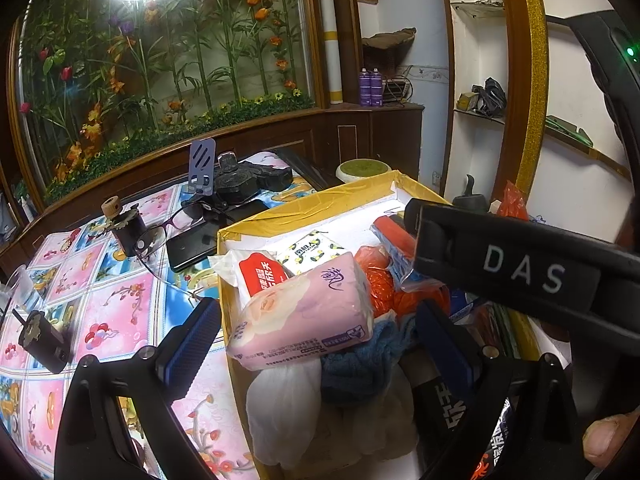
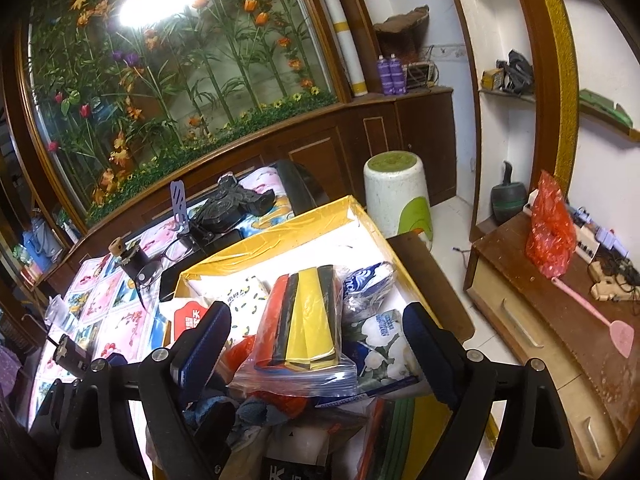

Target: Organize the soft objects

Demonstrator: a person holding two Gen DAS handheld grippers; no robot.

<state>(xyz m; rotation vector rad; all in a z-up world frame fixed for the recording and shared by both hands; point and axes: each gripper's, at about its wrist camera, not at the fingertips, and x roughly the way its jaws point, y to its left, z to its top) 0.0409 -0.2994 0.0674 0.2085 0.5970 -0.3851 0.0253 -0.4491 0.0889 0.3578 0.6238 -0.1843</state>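
Observation:
A yellow-taped box (image 1: 280,216) with a white inside holds several soft things. A pink tissue pack (image 1: 304,316) lies on top, over a blue knitted cloth (image 1: 360,364) and a white plastic bag (image 1: 280,400). My left gripper (image 1: 318,340) is open, a finger on each side of the pink pack and not touching it. In the right wrist view a clear zip bag of coloured sponges (image 2: 304,320) lies between the wide-open fingers of my right gripper (image 2: 316,332), beside a floral tissue pack (image 2: 384,348). The right gripper's black body (image 1: 520,268) hangs over the box.
The box (image 2: 280,240) sits on a table with a flowered cloth (image 1: 120,304), which carries glasses (image 1: 168,232), a black phone (image 1: 192,248) and a small dark bottle (image 1: 124,224). A white-green stool (image 2: 396,196) and a wooden cabinet (image 2: 540,320) stand at the right.

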